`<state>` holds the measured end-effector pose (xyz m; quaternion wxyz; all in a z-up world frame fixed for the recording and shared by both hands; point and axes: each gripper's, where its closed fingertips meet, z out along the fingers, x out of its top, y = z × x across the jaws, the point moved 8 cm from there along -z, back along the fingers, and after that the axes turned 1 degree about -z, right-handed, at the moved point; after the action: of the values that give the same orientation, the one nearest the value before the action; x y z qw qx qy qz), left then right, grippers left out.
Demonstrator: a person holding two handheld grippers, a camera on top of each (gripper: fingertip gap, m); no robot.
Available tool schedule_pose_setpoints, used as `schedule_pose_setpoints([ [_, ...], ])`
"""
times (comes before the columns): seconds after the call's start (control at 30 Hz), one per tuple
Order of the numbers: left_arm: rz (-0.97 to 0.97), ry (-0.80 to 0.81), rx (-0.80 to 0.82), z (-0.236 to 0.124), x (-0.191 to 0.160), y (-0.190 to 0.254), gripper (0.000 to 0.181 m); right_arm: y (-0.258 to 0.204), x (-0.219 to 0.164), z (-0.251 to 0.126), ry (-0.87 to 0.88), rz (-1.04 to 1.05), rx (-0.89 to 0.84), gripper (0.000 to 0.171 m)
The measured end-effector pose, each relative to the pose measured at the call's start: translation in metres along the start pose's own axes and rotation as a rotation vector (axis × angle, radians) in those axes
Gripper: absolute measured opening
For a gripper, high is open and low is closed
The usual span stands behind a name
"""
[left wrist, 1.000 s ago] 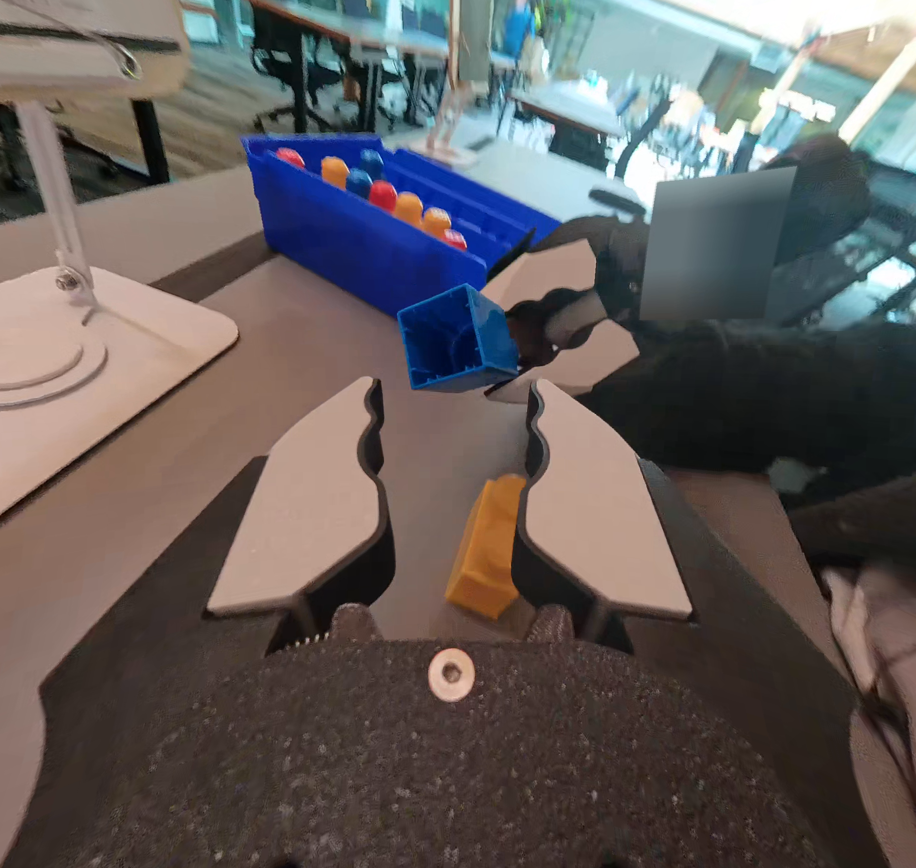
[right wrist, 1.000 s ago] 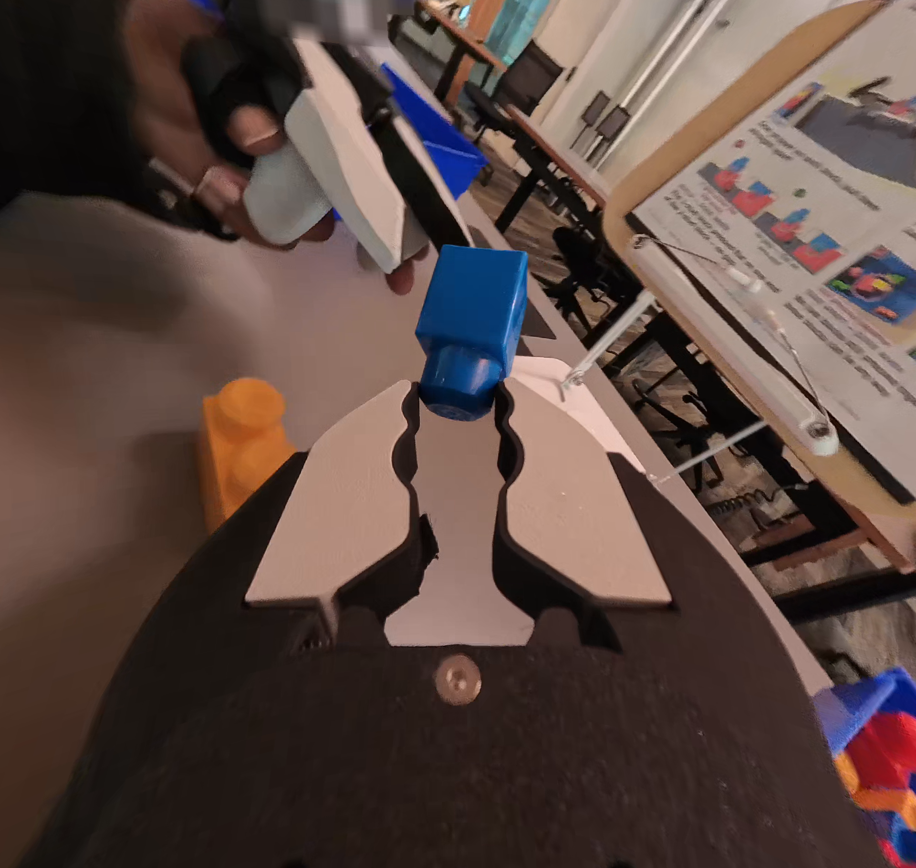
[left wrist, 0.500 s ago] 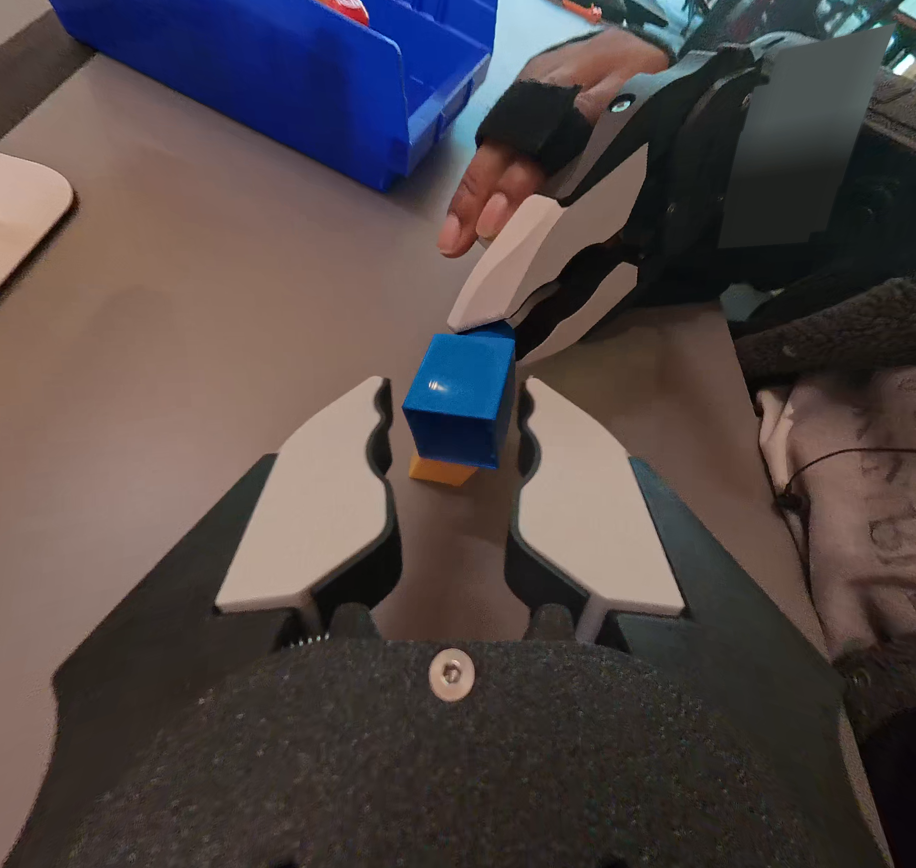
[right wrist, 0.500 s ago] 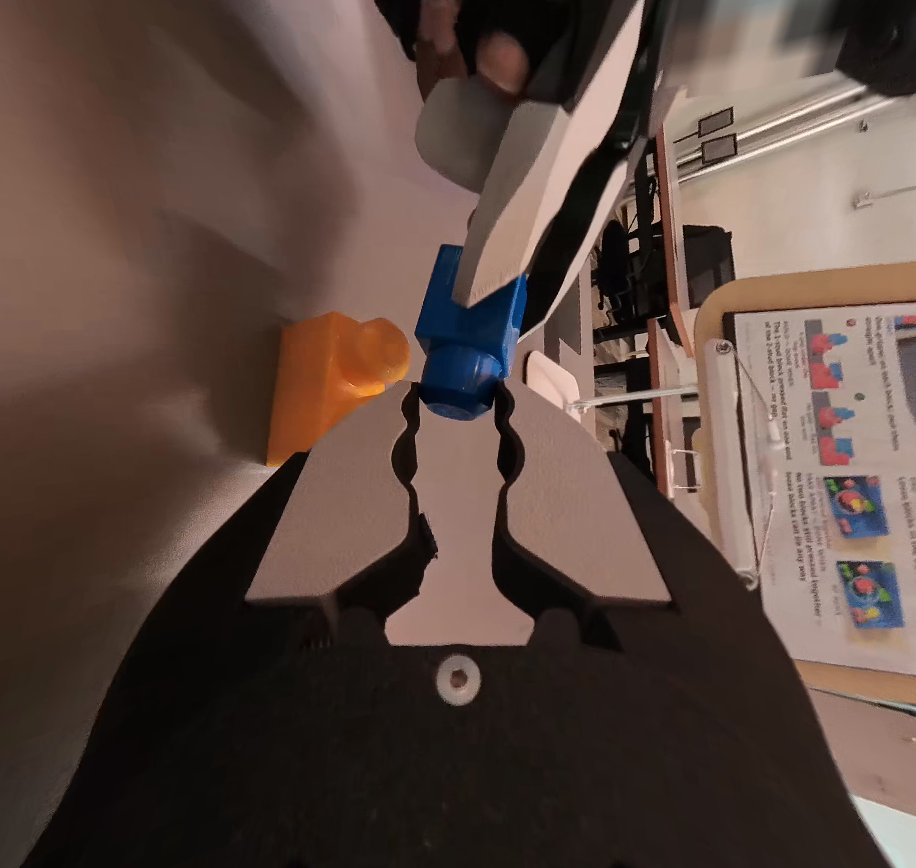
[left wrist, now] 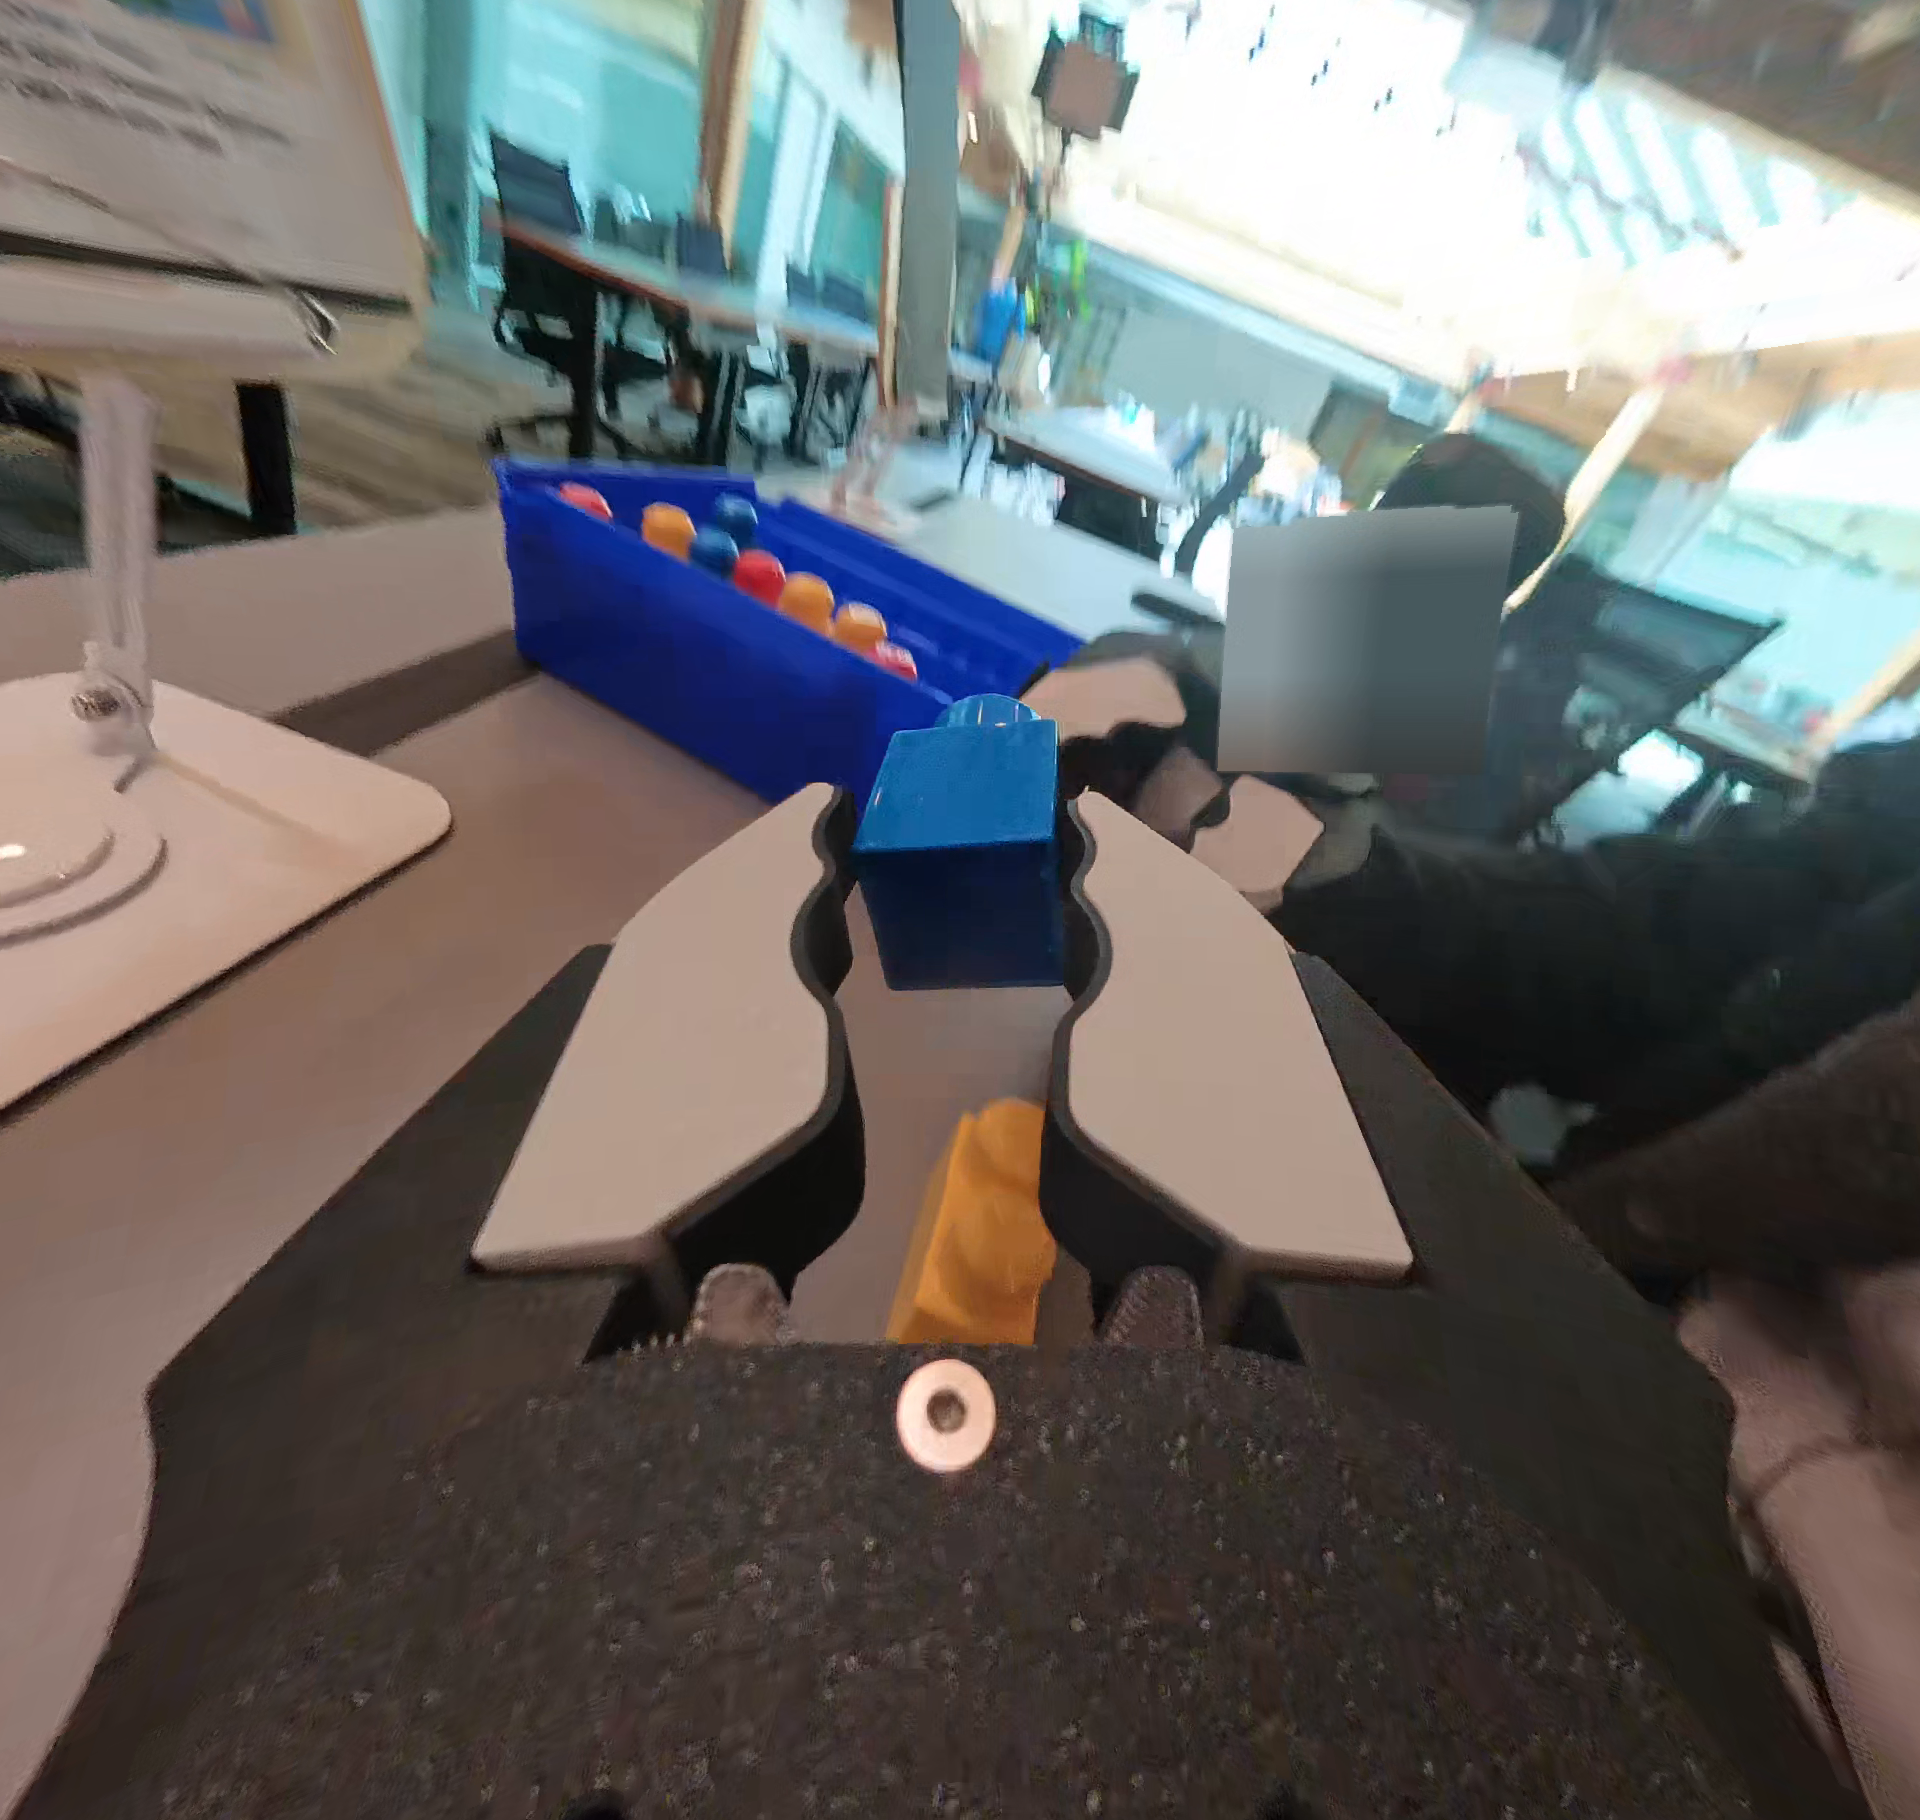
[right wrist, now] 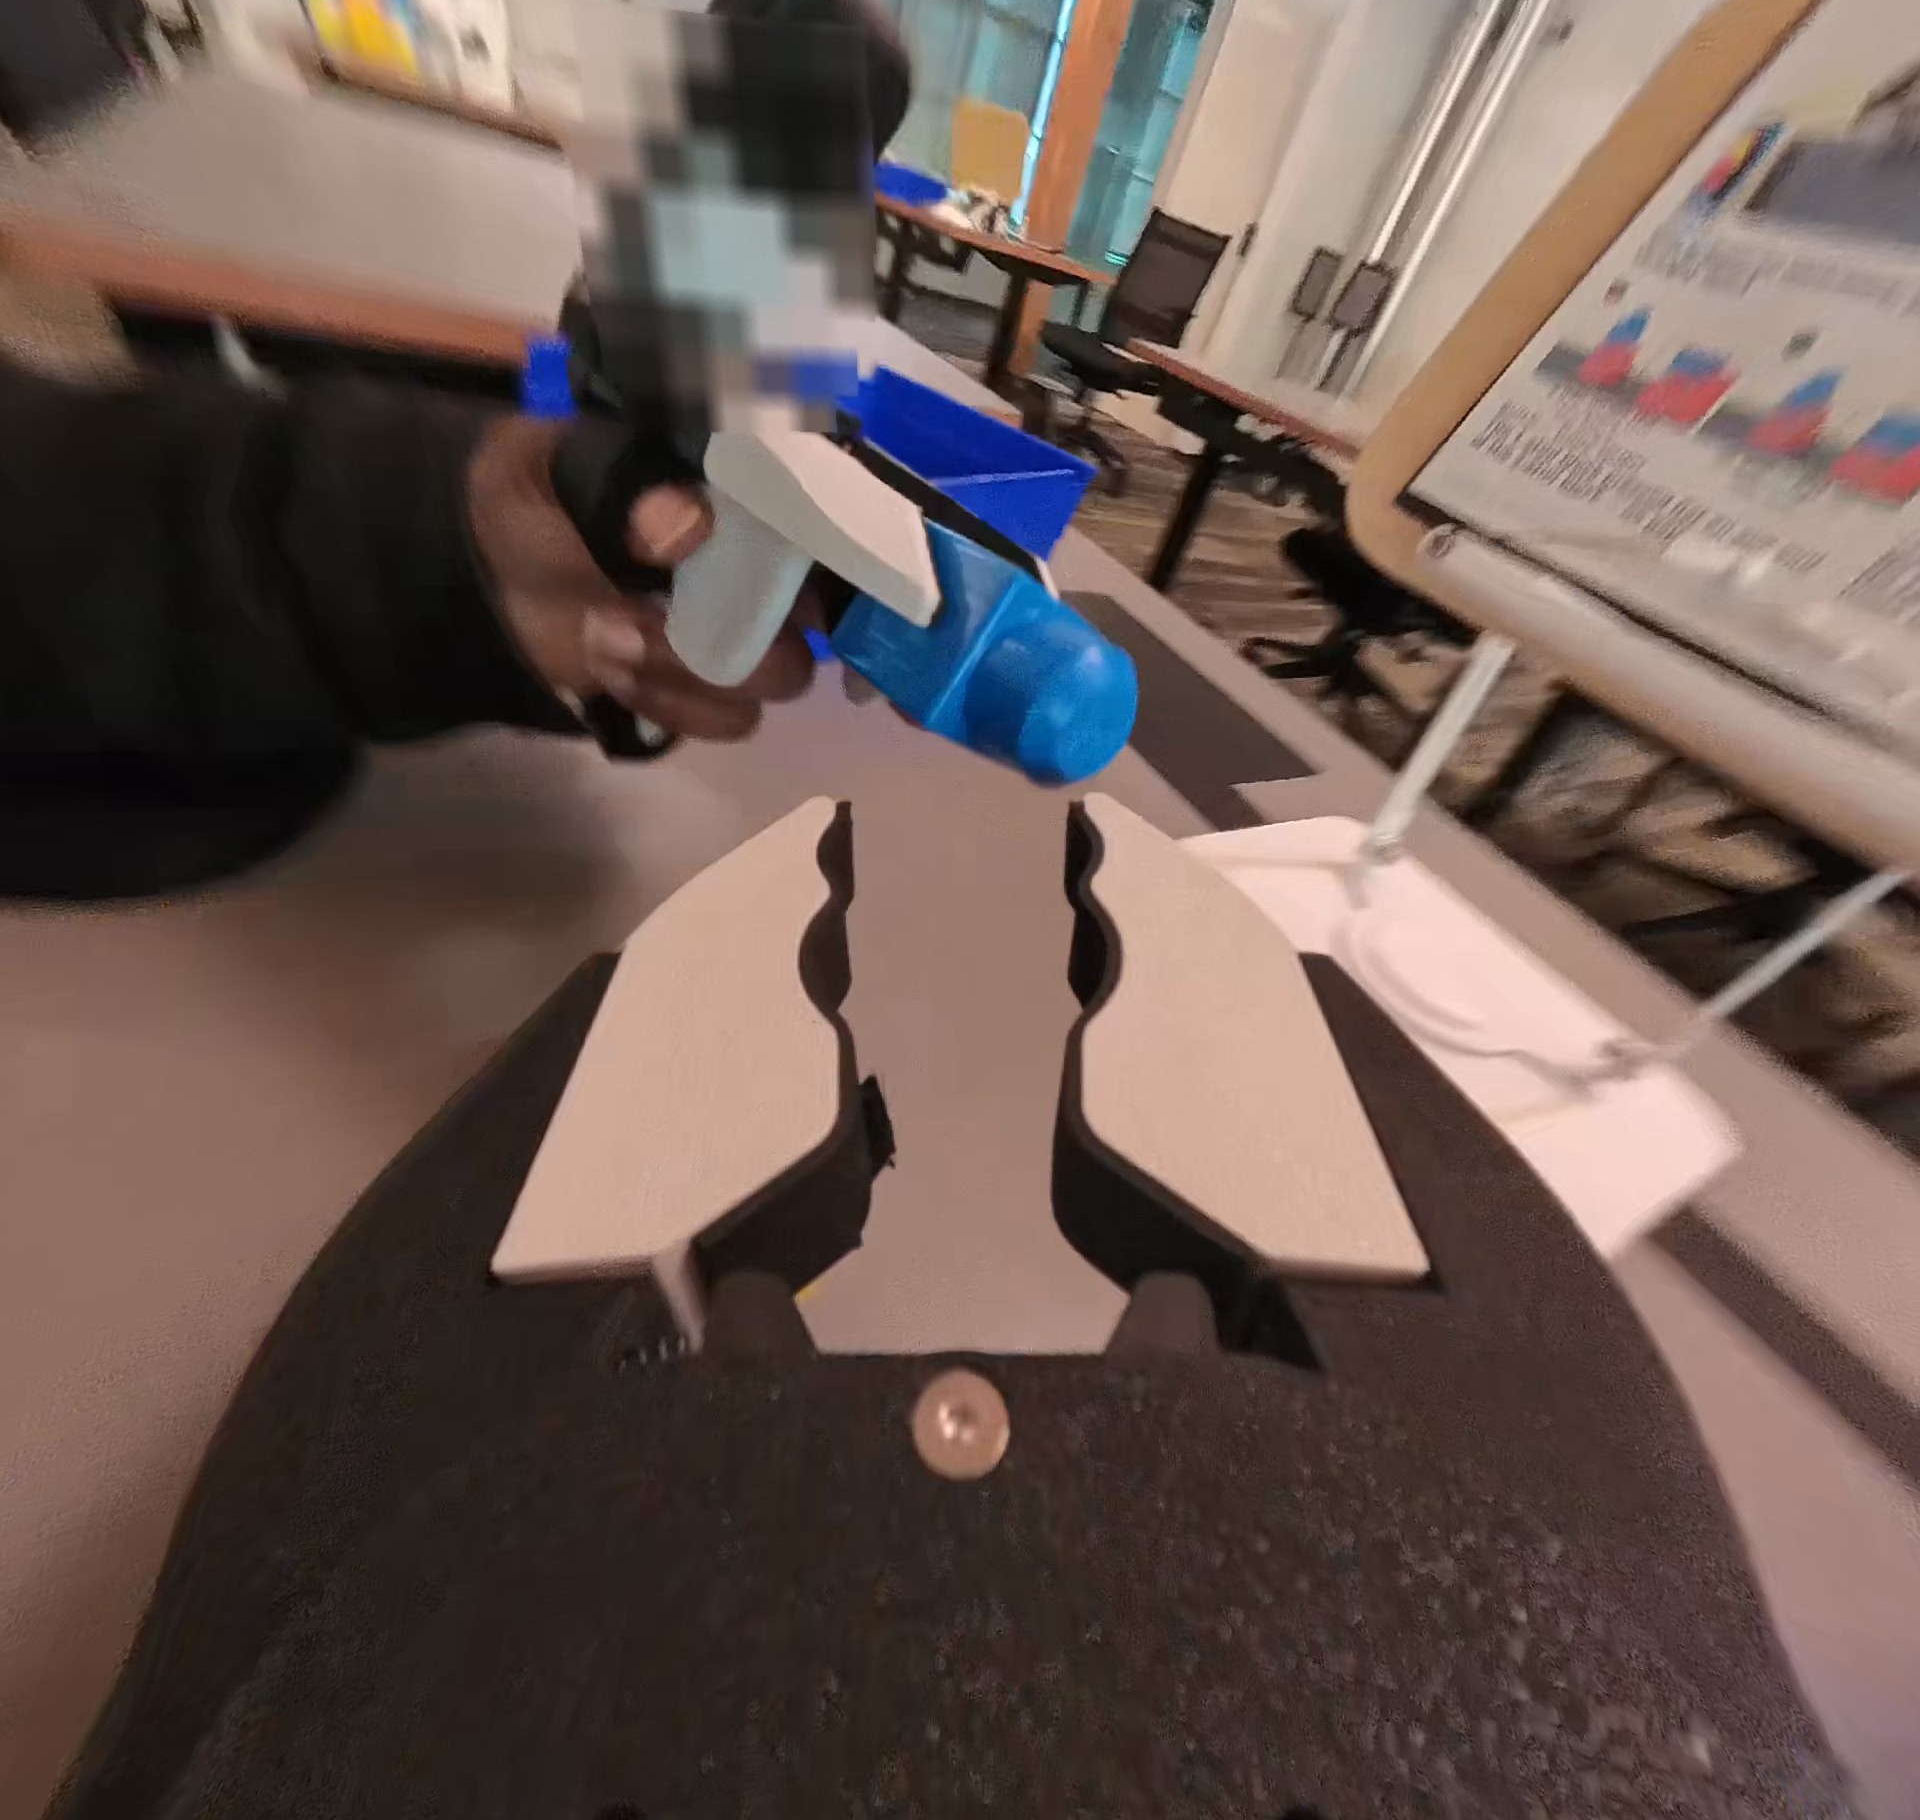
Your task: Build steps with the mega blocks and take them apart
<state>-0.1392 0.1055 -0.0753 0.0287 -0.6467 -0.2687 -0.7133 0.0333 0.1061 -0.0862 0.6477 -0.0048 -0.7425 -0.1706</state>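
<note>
Bin (left wrist: pixel 665 669) at far left holds the spare blocks. My left gripper (left wrist: pixel 956 845) clamps the blue block (left wrist: pixel 961 866), lifted over the orange block (left wrist: pixel 982 1220) on the table. My right gripper (right wrist: pixel 956 825) is parted, empty. No steps standing; I'd say teardown's nearly finished.

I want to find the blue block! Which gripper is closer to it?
Left. The left gripper is clamped on the blue block. The right gripper is open, apart from it, empty.

Each wrist camera looks forward along its own tongs, low over the tabletop (left wrist: pixel 312 1095); both share the blue block (left wrist: pixel 961 866) close ahead.
</note>
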Motion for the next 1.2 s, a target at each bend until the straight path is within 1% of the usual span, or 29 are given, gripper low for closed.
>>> schedule_pose_setpoints([
  [0.07,-0.029,0.083,0.014,-0.001,0.003,-0.001,0.038,0.005,-0.001,0.001,0.057,0.2,0.068,0.043],
  [0.13,-0.057,0.163,-0.013,-0.001,0.006,0.001,0.038,0.007,-0.003,0.003,0.096,0.343,0.123,0.045],
  [0.3,-0.11,0.328,-0.079,0.007,0.004,0.011,0.038,0.003,-0.001,0.006,0.167,0.506,0.207,0.046],
  [0.37,-0.116,0.35,-0.09,0.013,-0.001,0.015,0.038,0.002,0.003,0.005,0.214,0.559,0.233,0.046],
  [0.53,-0.094,0.344,-0.139,0.022,-0.01,0.022,0.038,0.008,0.007,0.0,0.303,0.666,0.248,0.045],
  [0.6,-0.065,0.322,-0.131,0.025,-0.012,0.023,0.037,0.009,0.007,-0.002,0.323,0.677,0.259,0.036],
  [0.7,-0.045,0.307,-0.145,0.025,-0.014,0.024,0.038,0.009,0.008,-0.004,0.318,0.64,0.266,0.034],
  [0.77,-0.034,0.271,-0.166,0.025,-0.015,0.024,0.038,0.009,0.009,-0.007,0.284,0.571,0.264,0.034],
  [0.83,-0.016,0.191,-0.182,0.024,-0.016,0.022,0.038,0.01,0.01,-0.009,0.231,0.497,0.262,0.034],
  [0.93,0.113,0.038,-0.107,0.016,-0.016,0.015,0.039,0.018,0.009,-0.015,0.147,0.39,0.241,0.034],
  [1.03,0.213,-0.144,-0.028,0.009,-0.023,0.005,0.042,0.024,-0.004,-0.02,-0.05,0.297,0.282,0.034],
  [1.1,0.25,-0.239,0.004,0.007,-0.03,-0.002,0.049,0.024,-0.02,-0.023,-0.207,0.23,0.317,0.034],
  [1.2,0.255,-0.365,-0.032,0.007,-0.044,-0.003,0.052,0.024,-0.045,-0.026,-0.415,0.102,0.297,0.034],
])
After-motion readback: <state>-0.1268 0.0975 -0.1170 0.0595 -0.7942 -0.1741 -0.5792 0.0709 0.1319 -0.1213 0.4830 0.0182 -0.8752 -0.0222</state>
